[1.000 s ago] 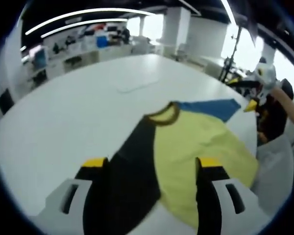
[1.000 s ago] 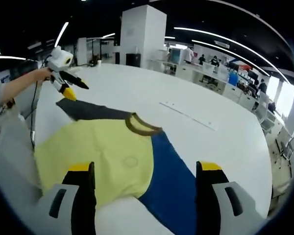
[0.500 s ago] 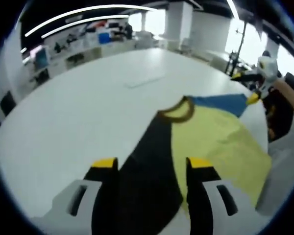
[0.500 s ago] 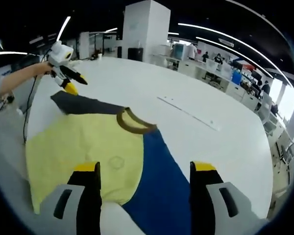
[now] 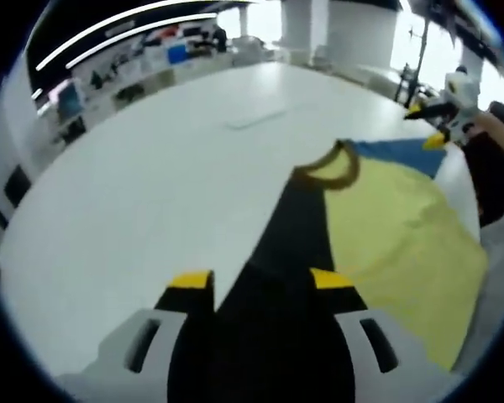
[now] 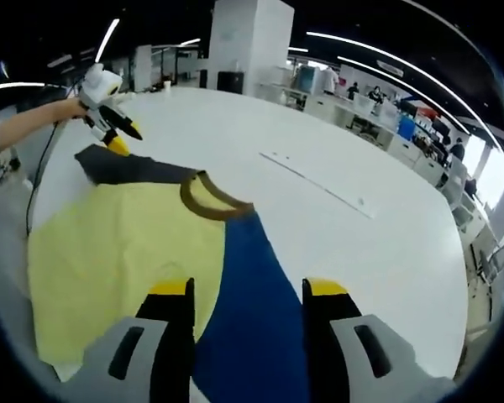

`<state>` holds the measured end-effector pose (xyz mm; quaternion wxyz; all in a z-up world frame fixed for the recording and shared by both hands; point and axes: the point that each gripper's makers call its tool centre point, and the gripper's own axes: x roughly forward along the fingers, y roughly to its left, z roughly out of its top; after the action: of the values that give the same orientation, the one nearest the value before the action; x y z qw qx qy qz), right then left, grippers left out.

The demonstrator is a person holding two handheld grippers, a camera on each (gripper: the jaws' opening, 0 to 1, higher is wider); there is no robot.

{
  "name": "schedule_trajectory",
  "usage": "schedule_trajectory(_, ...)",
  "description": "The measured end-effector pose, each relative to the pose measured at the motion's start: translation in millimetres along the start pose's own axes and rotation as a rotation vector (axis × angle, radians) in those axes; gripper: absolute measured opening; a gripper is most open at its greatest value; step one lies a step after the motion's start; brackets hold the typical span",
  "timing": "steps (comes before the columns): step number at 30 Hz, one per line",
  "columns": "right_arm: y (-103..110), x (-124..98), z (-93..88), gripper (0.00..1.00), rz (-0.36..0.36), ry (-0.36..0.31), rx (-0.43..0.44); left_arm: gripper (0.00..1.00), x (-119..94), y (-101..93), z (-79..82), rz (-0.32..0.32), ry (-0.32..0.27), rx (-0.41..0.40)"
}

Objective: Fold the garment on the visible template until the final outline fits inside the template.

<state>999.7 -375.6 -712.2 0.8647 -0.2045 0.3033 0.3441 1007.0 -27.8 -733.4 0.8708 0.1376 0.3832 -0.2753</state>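
Lying flat on the white table, the shirt spreads its yellow body between two sleeves that run out in opposite directions: the blue sleeve toward the right gripper, the black sleeve toward the left gripper. Its brown collar sits where the sleeves meet the body. Each sleeve's long axis points straight into the gripper on its side, and each gripper has its jaws parted with the sleeve cloth lying between them; whether the jaws already touch the cloth cannot be told. Each gripper is therefore nearest its own sleeve end, so the coming fold likely turns on pinching both ends and carrying them inward over the yellow body. A faint long outline, perhaps the template, lies on the table well beyond the collar.
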Motion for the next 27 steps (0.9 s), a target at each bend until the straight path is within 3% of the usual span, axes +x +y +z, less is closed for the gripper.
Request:
schedule_trajectory(5, -10, 10, -7.2, 0.42, -0.005, 0.026, 0.008, 0.31, 7, 5.8, -2.5, 0.012, 0.022, 0.025)
schedule_trajectory(8, -15, 17, -9.3, 0.38, -0.005, 0.022, 0.065, 0.33, 12, 7.2, -4.4, 0.007, 0.032, 0.028)
schedule_trajectory(11, -20, 23, -13.9, 0.31, -0.002, 0.036, 0.065, 0.31, 15, 5.7, -5.1, -0.007, 0.040, 0.028)
schedule_trajectory(16, -21, 33, -27.2, 0.30, 0.009, 0.099, 0.028, 0.32, 22, 5.3, -8.3, -0.019, 0.059, 0.029)
schedule_trajectory(24, -26, 44, -32.2, 0.28, 0.020, 0.119, 0.023, 0.28, 30, 7.4, -17.3, -0.030, 0.094, 0.052)
schedule_trajectory(27, -29, 47, -34.1, 0.26, 0.019, 0.134, 0.016, 0.28, 32, 15.0, -22.9, 0.007, 0.133, 0.100)
